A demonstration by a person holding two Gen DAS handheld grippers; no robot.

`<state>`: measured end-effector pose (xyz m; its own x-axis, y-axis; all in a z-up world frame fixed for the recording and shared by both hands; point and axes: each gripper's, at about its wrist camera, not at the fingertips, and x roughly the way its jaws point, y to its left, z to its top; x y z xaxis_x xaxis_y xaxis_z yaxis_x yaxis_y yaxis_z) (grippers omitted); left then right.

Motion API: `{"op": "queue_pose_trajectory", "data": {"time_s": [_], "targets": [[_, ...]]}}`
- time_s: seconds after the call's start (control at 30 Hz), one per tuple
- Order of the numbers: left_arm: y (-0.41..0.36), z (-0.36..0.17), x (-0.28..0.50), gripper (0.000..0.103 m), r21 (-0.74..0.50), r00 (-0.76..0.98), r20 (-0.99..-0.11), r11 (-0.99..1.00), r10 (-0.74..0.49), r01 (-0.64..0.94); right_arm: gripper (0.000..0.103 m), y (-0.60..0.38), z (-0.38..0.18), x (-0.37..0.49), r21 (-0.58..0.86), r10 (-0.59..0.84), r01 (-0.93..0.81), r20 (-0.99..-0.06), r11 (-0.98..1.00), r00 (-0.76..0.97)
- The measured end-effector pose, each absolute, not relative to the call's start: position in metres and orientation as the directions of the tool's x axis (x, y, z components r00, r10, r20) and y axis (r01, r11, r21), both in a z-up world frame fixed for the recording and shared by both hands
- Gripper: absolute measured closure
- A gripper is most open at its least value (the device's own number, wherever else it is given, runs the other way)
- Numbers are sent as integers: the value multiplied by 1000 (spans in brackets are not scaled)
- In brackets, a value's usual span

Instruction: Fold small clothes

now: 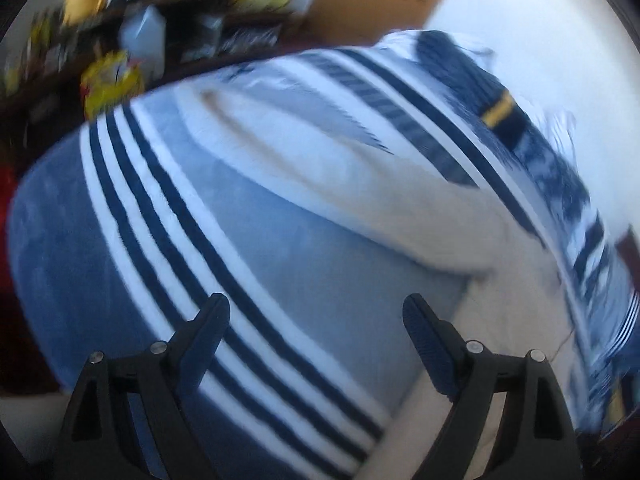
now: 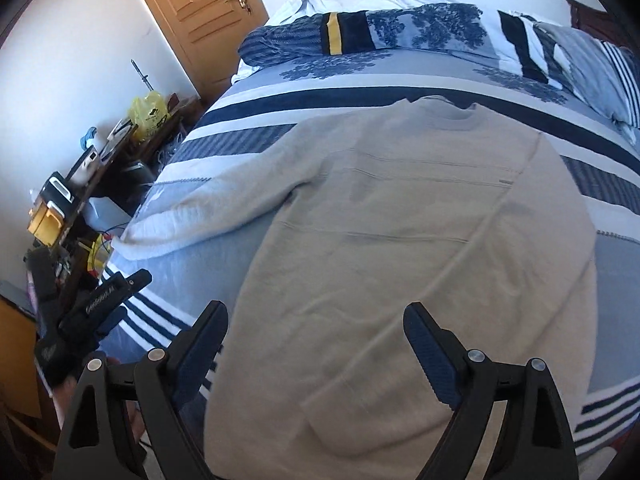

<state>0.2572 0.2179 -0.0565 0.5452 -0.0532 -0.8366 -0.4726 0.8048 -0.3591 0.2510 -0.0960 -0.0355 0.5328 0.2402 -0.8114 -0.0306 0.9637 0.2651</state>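
A beige knit sweater lies flat on the bed, neck toward the pillows. Its right sleeve is folded diagonally over the body; its left sleeve stretches out toward the bed's left edge. My right gripper is open and empty, just above the sweater's lower body. My left gripper is open and empty over the striped bedcover, left of the sweater, with the outstretched sleeve ahead of it. The left wrist view is blurred. The left gripper also shows in the right wrist view at the bed's left edge.
The bed has a blue, white and navy striped cover with pillows at the far end. A cluttered dark shelf with a yellow bag stands left of the bed. A wooden door is at the back.
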Motion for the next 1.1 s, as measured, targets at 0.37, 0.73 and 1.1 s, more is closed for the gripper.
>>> {"op": "queue_pose_trajectory", "data": {"time_s": [0.37, 0.73, 1.1], "targets": [[342, -104, 344, 16, -405, 479, -877, 581, -29, -706, 11, -95, -67, 284, 348, 314, -23, -814, 937, 489], [332, -63, 372, 97, -303, 523, -839, 666, 154, -682, 11, -146, -81, 278, 411, 336, 49, -803, 910, 492], [94, 104, 277, 98, -103, 842, -539, 990, 28, -99, 10, -206, -52, 245, 472, 342, 90, -744, 877, 574]]}}
